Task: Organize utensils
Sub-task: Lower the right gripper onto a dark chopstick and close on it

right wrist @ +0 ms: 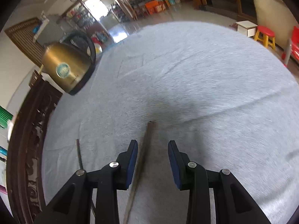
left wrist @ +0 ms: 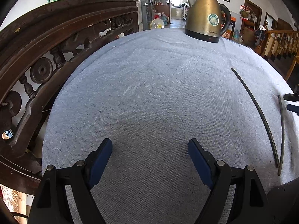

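Observation:
Two thin dark chopsticks lie on the grey-blue cloth. In the left wrist view the longer-looking chopstick and the second chopstick are at the right, their near ends almost meeting. My left gripper hangs open over bare cloth, well left of them. My right gripper shows at the right edge beside the second chopstick's far end. In the blurred right wrist view my right gripper is open. One chopstick lies on the cloth between its fingers, close to the left pad. The other chopstick lies to the left.
A brass electric kettle stands at the cloth's far side. A dark carved wooden backrest runs along the left edge. The cloth-covered table drops off on the right, with a red stool on the floor beyond.

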The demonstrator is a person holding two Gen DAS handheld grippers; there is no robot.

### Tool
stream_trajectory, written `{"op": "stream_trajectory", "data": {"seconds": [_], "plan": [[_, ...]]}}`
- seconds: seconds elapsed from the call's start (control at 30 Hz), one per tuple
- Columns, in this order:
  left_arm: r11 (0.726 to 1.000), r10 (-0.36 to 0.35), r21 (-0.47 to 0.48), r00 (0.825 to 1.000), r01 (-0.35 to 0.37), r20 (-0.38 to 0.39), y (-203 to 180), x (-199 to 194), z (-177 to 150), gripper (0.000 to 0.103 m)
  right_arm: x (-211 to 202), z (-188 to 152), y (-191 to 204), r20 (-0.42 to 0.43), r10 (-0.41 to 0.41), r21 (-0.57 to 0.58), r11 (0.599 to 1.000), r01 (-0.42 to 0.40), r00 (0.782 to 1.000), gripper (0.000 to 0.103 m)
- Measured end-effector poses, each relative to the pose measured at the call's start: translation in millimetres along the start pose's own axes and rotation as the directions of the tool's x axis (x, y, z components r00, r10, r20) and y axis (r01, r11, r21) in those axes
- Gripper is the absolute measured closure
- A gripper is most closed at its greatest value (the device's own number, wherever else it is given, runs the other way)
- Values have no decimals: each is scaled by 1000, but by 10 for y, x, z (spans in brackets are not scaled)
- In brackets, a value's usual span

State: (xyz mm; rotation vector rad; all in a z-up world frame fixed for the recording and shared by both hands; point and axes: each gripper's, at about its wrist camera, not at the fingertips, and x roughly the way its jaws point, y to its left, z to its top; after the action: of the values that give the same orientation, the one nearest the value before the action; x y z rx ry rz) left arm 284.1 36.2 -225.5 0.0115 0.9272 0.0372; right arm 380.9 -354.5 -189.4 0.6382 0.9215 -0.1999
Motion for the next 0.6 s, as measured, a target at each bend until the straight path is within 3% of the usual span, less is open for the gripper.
{"op": "stream_trajectory", "data": {"seconds": [0.17, 0.27, 0.33, 0.6], "plan": [[1000, 3, 7, 1000, -3, -1, -21, 31, 50, 19, 199, 96, 283, -21, -104, -91, 991, 101, 994, 65], [1000, -1, 14, 1000, 1, -9, -34, 53, 98, 19, 269, 105, 435, -20, -186, -179, 967, 179, 982, 76], [1000, -22, 21, 1000, 22, -21, -44, 71, 165, 19, 318, 78, 530, 1, -230, -246, 943, 223, 973, 91], [990, -127, 59, 992, 127, -2, -203, 161, 845, 19, 271, -16, 397, 72, -138, -272, 950, 152, 988, 93]]}}
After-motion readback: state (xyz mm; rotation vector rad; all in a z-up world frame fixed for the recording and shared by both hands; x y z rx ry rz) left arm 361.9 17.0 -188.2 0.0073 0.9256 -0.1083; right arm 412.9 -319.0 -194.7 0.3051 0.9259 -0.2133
